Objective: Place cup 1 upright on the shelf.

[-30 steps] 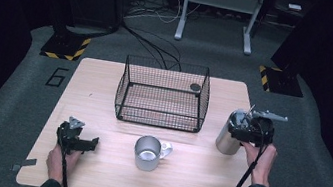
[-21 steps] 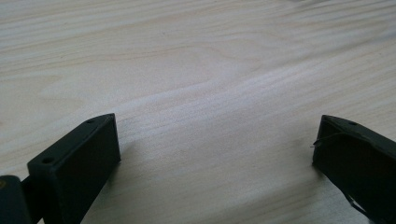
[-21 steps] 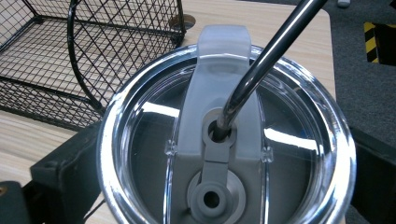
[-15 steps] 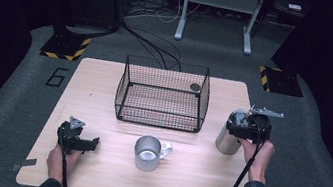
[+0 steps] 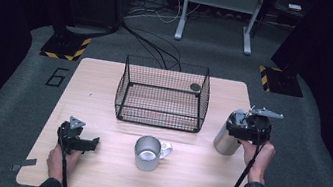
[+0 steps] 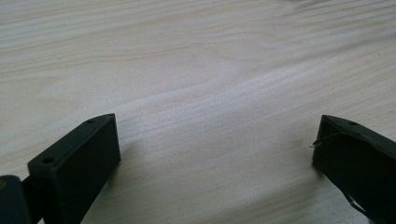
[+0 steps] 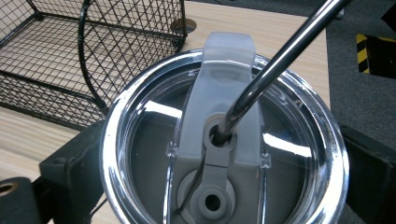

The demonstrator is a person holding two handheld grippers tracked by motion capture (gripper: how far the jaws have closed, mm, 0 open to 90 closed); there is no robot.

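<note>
A steel tumbler (image 5: 224,140) with a clear lid (image 7: 224,140) and a metal straw (image 7: 280,56) stands at the table's right side. My right gripper (image 5: 236,124) is shut on the tumbler near its top, with one black jaw pressed against each side of the rim (image 7: 224,163). My left gripper (image 5: 93,143) rests on the wood at the front left. It is open, and bare tabletop lies between its jaws (image 6: 215,144). A steel mug (image 5: 147,152) with a handle stands at the front middle, apart from both grippers.
A black wire basket (image 5: 168,63) stands at the middle back of the wooden table (image 5: 98,98), just left of the tumbler. A round dark grommet (image 5: 195,87) sits in the tabletop behind the basket's right corner. Dark floor with cables and stand legs surrounds the table.
The right gripper has shifted very slightly at the tumbler. The left gripper, the mug and the basket have stayed where they were.
</note>
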